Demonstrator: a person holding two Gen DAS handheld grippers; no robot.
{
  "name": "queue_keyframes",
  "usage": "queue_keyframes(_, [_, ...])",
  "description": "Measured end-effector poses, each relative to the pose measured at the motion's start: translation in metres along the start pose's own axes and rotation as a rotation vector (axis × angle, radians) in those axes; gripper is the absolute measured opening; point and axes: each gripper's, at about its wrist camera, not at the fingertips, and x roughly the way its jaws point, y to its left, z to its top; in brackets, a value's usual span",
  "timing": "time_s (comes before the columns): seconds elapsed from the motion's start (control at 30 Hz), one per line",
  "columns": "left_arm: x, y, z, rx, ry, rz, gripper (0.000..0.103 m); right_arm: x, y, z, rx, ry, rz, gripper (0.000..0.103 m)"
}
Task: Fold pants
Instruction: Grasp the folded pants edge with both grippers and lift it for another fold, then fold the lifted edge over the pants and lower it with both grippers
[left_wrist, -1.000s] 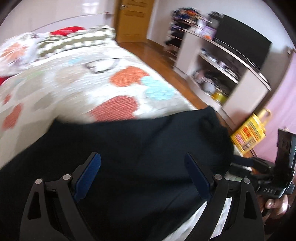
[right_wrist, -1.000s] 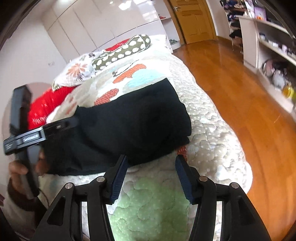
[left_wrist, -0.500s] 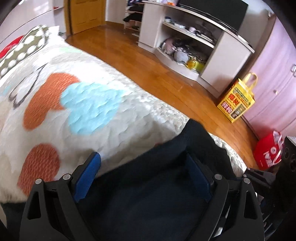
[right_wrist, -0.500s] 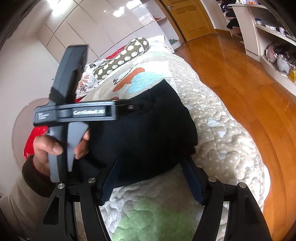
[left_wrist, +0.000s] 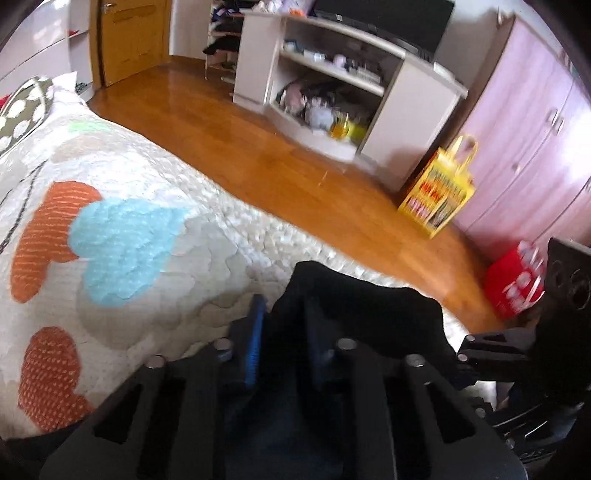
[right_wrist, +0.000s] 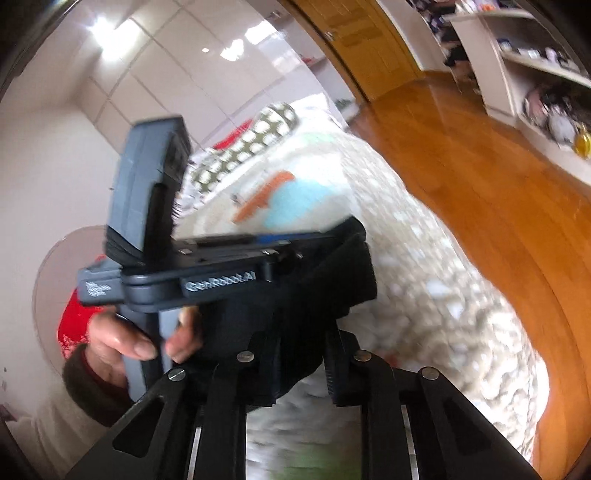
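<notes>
The black pants (left_wrist: 354, 306) lie bunched up near the edge of a bed, on a quilt (left_wrist: 129, 240) with orange and light blue shapes. The left gripper (left_wrist: 284, 332) has squeezed tight on a fold of the black pants, and the dark cloth puffs up between its two fingers and over them. One blue pad (left_wrist: 254, 343) shows beside the cloth. In the right wrist view, the right gripper (right_wrist: 301, 369) is closing, and the edge of the pants (right_wrist: 332, 280) sits between its fingers. The picture is too blurry to tell if its pads press the cloth yet. A hand (right_wrist: 122, 336) with a brown sleeve holds the handle of the left gripper. Past the bed there is a shiny wooden floor (left_wrist: 258, 147), a white shelf unit (left_wrist: 332, 92), a yellow bag (left_wrist: 439, 195) and a red bag (left_wrist: 513, 284).
</notes>
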Motion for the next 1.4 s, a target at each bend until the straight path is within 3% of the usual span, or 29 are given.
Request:
queue_keyframes(0.1, [-0.046, 0.011, 0.002, -0.061, -0.082, -0.026, 0.014, -0.012, 0.039, 0.013, -0.097, -0.029, 0.038, 0.018])
queue_keyframes(0.2, [-0.107, 0.031, -0.010, -0.132, -0.167, 0.006, 0.016, -0.012, 0.084, 0.018, -0.197, -0.028, 0.106, 0.018])
queue_keyframes(0.27, [-0.146, 0.049, -0.029, -0.187, -0.221, 0.047, 0.031, -0.002, 0.122, 0.012, -0.279, 0.002, 0.164, 0.018])
queue_keyframes(0.33, [-0.183, 0.074, -0.061, -0.276, -0.262, 0.127, 0.065, 0.013, 0.148, 0.000, -0.339, 0.037, 0.197, 0.018])
queue_keyframes(0.43, [-0.214, 0.106, -0.112, -0.410, -0.298, 0.172, 0.072, 0.059, 0.184, -0.031, -0.395, 0.144, 0.256, 0.018])
queue_keyframes(0.47, [-0.219, 0.116, -0.129, -0.451, -0.293, 0.193, 0.073, 0.080, 0.190, -0.044, -0.397, 0.192, 0.268, 0.024])
queue_keyframes(0.57, [-0.223, 0.135, -0.177, -0.556, -0.260, 0.245, 0.074, 0.132, 0.198, -0.078, -0.391, 0.367, 0.232, 0.033])
queue_keyframes(0.63, [-0.220, 0.138, -0.196, -0.592, -0.244, 0.247, 0.074, 0.123, 0.194, -0.077, -0.368, 0.345, 0.254, 0.036])
queue_keyframes(0.7, [-0.210, 0.136, -0.207, -0.614, -0.236, 0.248, 0.076, 0.097, 0.186, -0.067, -0.332, 0.306, 0.311, 0.051])
queue_keyframes(0.73, [-0.210, 0.135, -0.210, -0.619, -0.236, 0.249, 0.079, 0.086, 0.181, -0.057, -0.323, 0.279, 0.307, 0.061])
queue_keyframes(0.77, [-0.205, 0.133, -0.213, -0.626, -0.236, 0.246, 0.080, 0.073, 0.173, -0.047, -0.323, 0.235, 0.277, 0.065])
queue_keyframes(0.93, [-0.183, 0.115, -0.212, -0.617, -0.214, 0.232, 0.082, 0.063, 0.147, -0.026, -0.293, 0.191, 0.153, 0.059])
queue_keyframes(1.03, [-0.166, 0.104, -0.207, -0.591, -0.185, 0.292, 0.081, 0.076, 0.149, -0.029, -0.319, 0.215, 0.136, 0.044])
queue_keyframes(1.13, [-0.152, 0.095, -0.212, -0.559, -0.117, 0.379, 0.081, 0.089, 0.143, -0.048, -0.398, 0.265, 0.054, 0.040])
queue_keyframes(1.23, [-0.156, 0.089, -0.228, -0.538, -0.124, 0.416, 0.082, 0.095, 0.145, -0.062, -0.456, 0.284, 0.016, 0.039])
queue_keyframes(1.4, [-0.184, 0.088, -0.245, -0.594, -0.138, 0.430, 0.082, 0.087, 0.150, -0.052, -0.478, 0.246, -0.006, 0.040])
